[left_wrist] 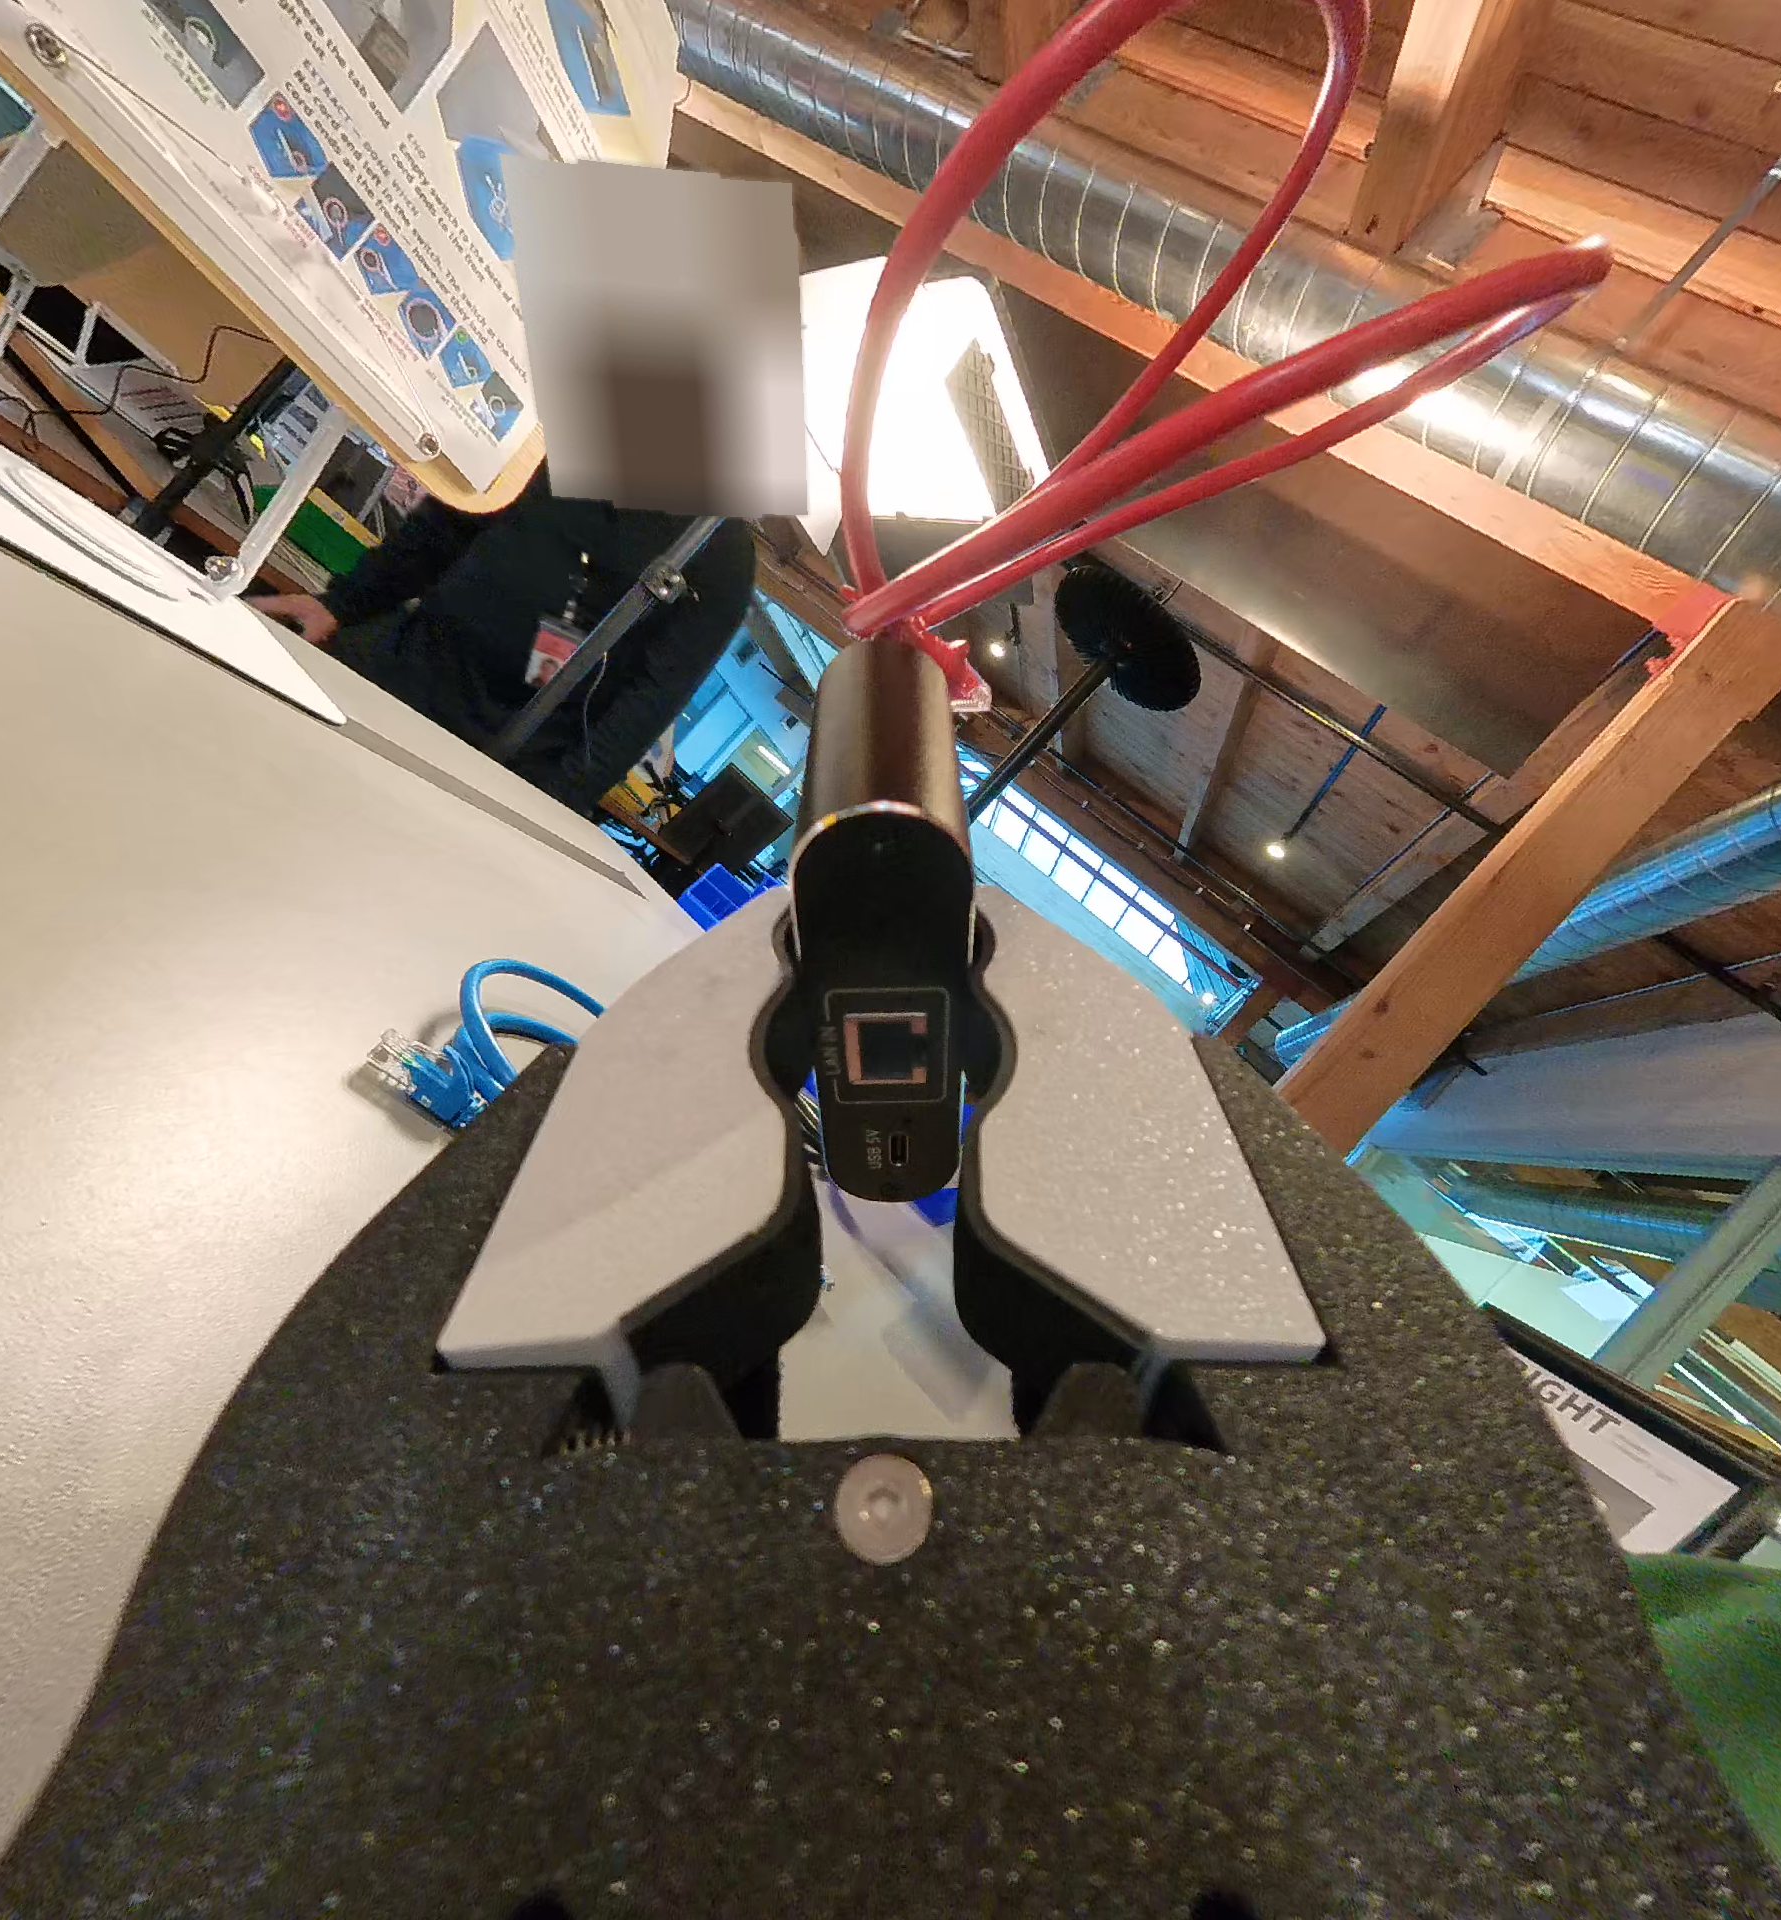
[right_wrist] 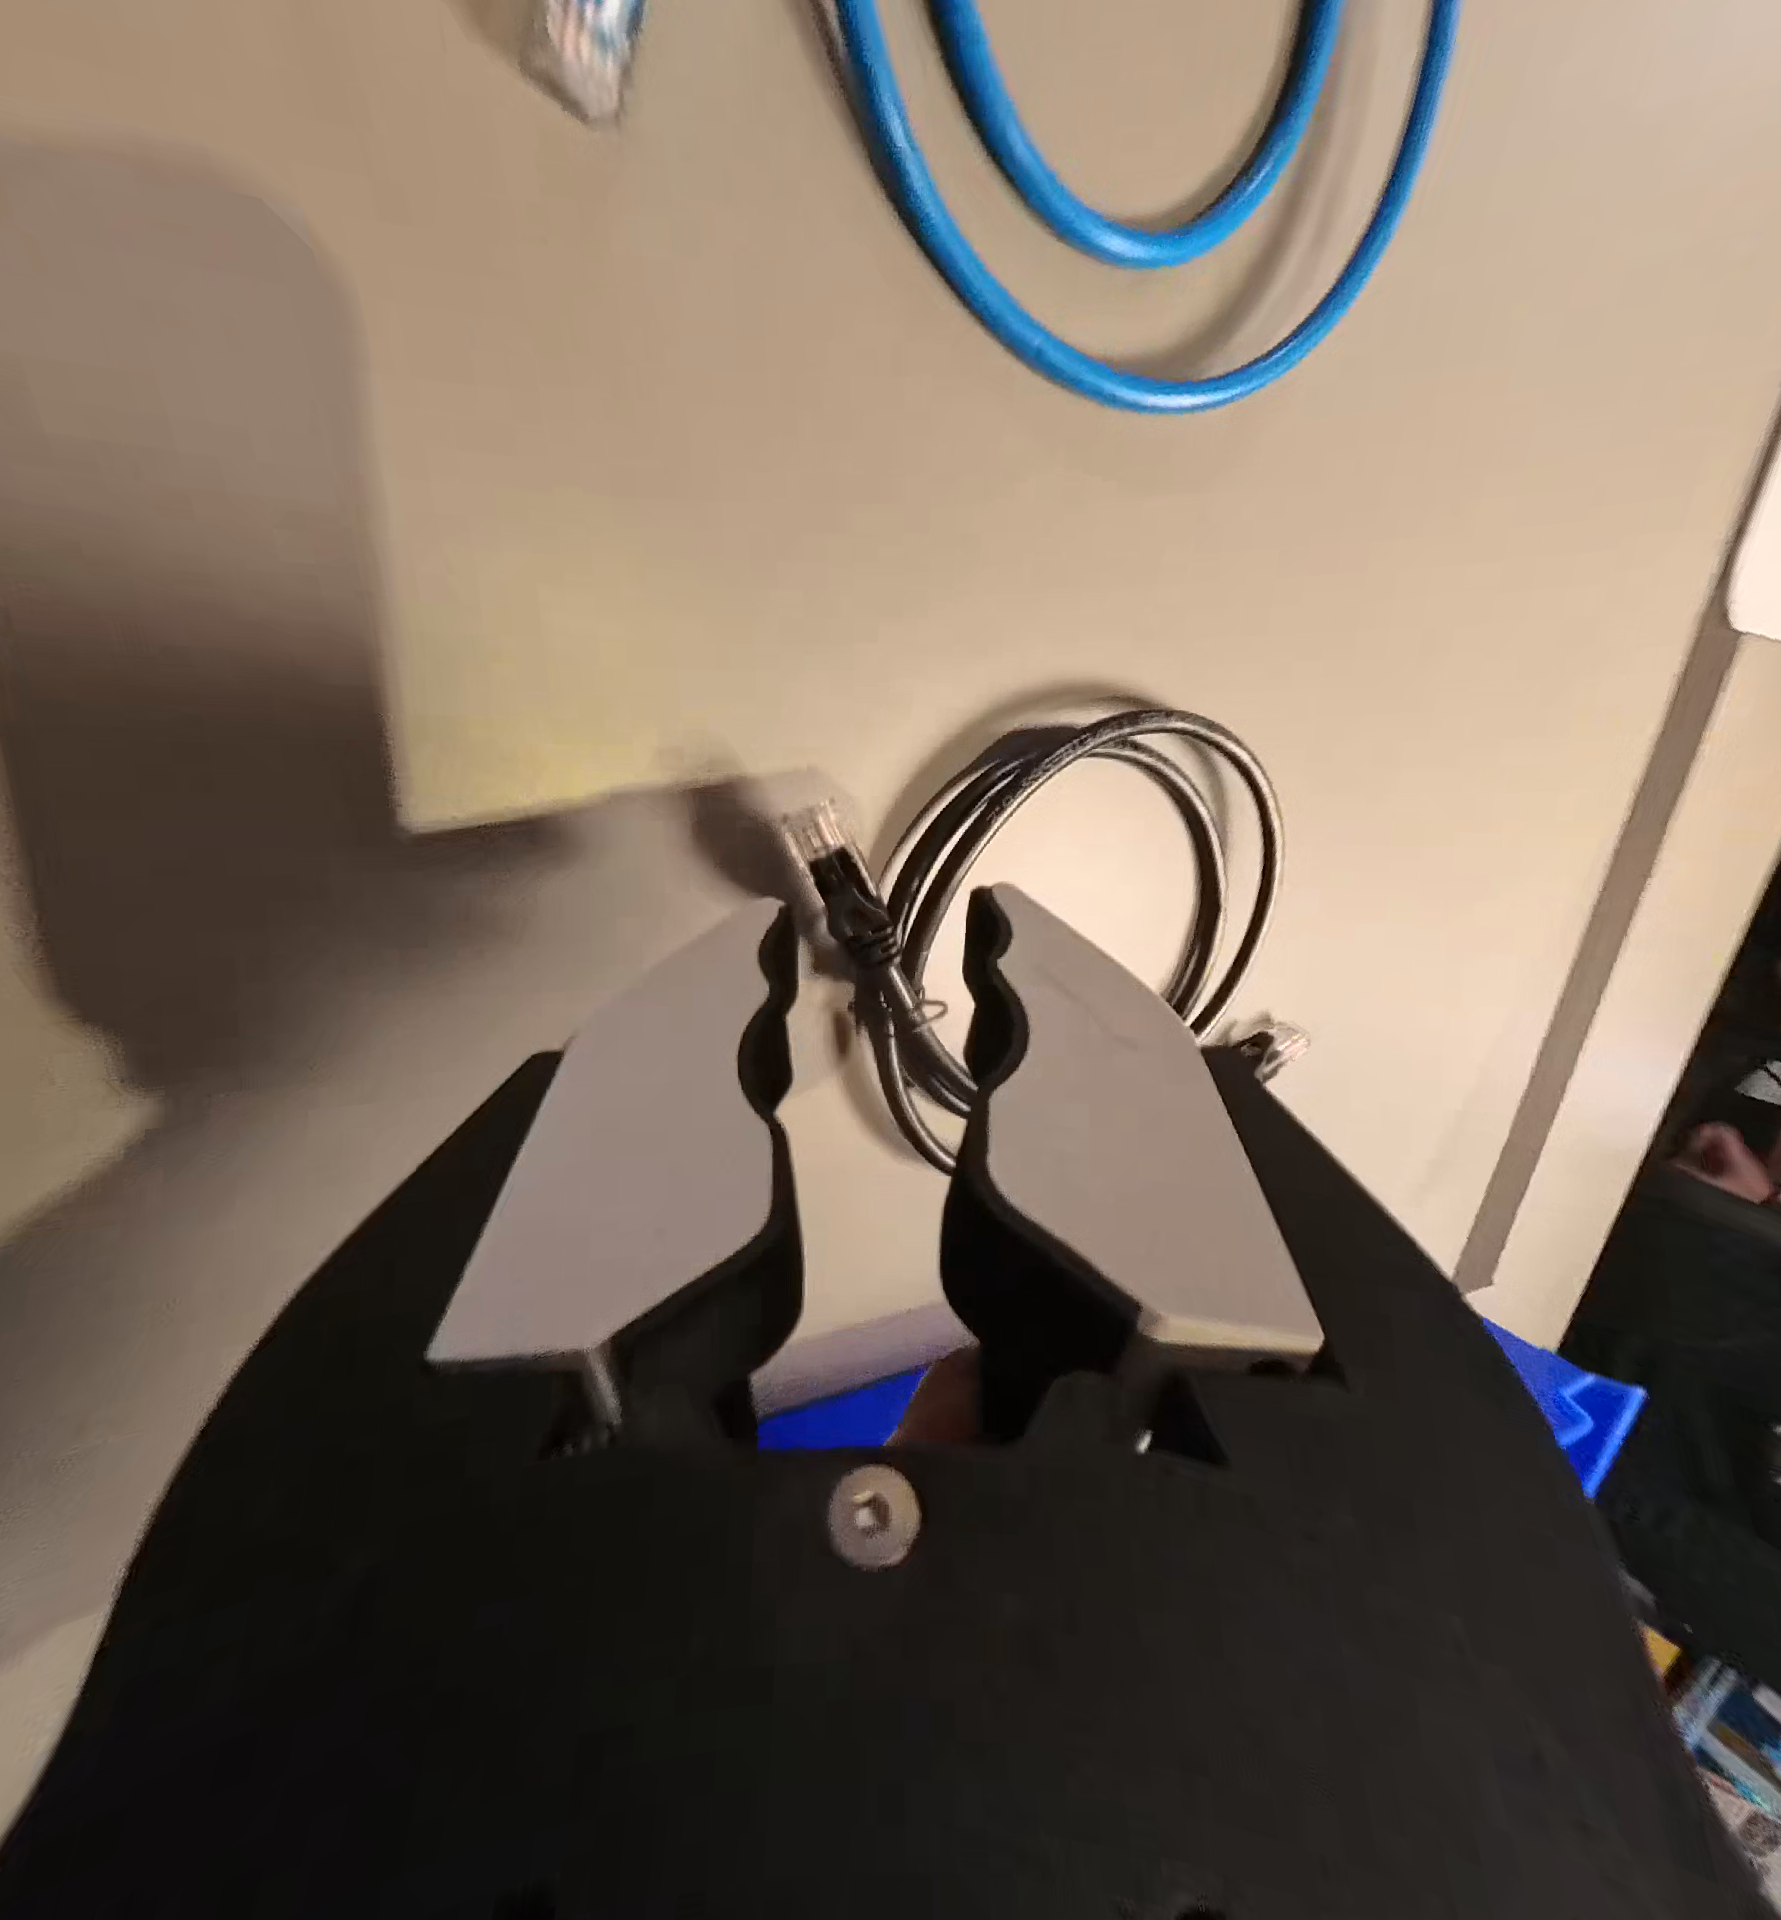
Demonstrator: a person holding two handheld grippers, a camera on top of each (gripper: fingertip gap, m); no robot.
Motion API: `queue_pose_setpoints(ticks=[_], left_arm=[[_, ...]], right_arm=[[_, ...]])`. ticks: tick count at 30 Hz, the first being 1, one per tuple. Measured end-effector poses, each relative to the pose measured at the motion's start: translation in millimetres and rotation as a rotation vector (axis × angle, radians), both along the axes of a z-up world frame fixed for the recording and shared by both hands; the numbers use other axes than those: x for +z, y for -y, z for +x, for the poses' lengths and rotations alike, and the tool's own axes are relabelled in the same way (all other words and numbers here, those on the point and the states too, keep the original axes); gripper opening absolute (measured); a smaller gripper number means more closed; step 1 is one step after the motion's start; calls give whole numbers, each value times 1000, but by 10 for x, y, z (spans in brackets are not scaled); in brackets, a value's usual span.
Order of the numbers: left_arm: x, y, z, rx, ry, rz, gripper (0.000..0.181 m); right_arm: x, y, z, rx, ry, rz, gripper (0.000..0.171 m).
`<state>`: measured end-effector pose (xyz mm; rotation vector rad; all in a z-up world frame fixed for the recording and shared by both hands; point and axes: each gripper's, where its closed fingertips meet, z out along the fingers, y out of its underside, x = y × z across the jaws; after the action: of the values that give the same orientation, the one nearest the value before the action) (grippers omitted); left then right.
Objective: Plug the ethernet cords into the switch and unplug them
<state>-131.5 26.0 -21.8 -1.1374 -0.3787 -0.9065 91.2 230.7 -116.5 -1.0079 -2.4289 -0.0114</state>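
- On the pale grey table (left_wrist: 117, 935), at the left of the left wrist view, a coiled blue ethernet cord (left_wrist: 481, 1039) lies with its clear plug (left_wrist: 392, 1060) pointing left, just beside the gripper's edge.
- At centre, the left gripper (left_wrist: 881, 997) is clamped on a slim black switch (left_wrist: 881, 904), held clear of the table with one empty port facing the camera.
- From the switch's far end, a red ethernet cord (left_wrist: 1125, 436) loops upward against the timber ceiling and silver duct (left_wrist: 1281, 270); a loose red-booted plug (left_wrist: 964, 681) hangs beside that end.
- In the right wrist view, the right gripper (right_wrist: 881, 914) hovers over the table, fingers (right_wrist: 657, 1091) parted and holding nothing.
- Between and just beyond its tips lies a coiled black ethernet cord (right_wrist: 1125, 821), one clear plug (right_wrist: 813, 831) toward the left finger, another (right_wrist: 1281, 1039) at the right.
- Above, the blue cord (right_wrist: 1125, 312) curves across the tabletop, well apart from the black one.
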Motion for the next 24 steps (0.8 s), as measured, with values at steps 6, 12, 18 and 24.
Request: queue_pose_setpoints(ticks=[6,12,18,24], left_arm=[[7,21,27,-8,-4,6,26],[-26,-19,117,-28,-50,-35,26],[-126,-143,234,-25,-145,-143,26],[-205,-205,403,-114,-191,-209,26]], right_arm=[[-304,-172,14,28,110,36,23],[-280,-214,-177,16,-94,119,13],[32,225,-694,-29,-533,178,12],[563,975,-1164,-5,-830,226,12]])
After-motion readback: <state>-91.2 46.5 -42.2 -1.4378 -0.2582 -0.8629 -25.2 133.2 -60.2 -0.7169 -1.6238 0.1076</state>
